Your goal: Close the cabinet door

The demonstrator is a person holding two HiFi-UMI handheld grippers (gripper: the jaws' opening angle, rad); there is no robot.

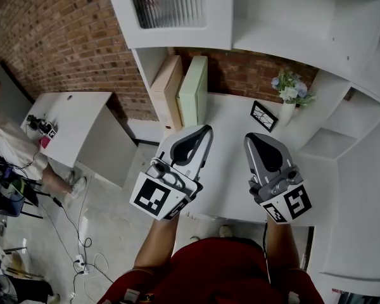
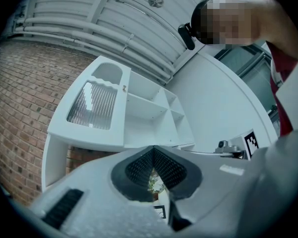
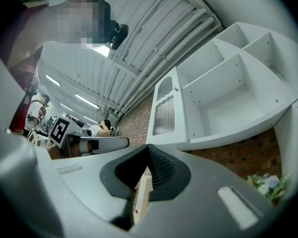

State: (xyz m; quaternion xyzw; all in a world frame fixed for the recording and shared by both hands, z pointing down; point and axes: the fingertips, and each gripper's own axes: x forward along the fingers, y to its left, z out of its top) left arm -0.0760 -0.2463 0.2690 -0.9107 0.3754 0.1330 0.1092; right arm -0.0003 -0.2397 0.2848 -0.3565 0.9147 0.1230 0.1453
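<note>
A white wall cabinet [image 1: 285, 18] hangs on the brick wall above the desk. Its door [image 1: 168, 8], with a ribbed glass pane, sits at the left and looks about flush with the cabinet front; open shelf compartments [image 2: 149, 108] lie to its right. A small knob [image 3: 176, 89] shows on the door's edge. My left gripper [image 1: 206, 130] and right gripper [image 1: 250, 138] hover side by side over the desk below the cabinet, both shut and holding nothing, apart from the door. The door [image 2: 94, 105] shows above my left gripper [image 2: 152, 150], and the door [image 3: 164, 114] above my right gripper [image 3: 148, 148].
On the white desk [image 1: 234, 170] two upright folders [image 1: 180, 87] lean under the cabinet, with a small picture frame [image 1: 264, 114] and a vase of flowers [image 1: 290, 92] to the right. A low white side table [image 1: 69, 122] and floor cables [image 1: 82, 246] lie at left.
</note>
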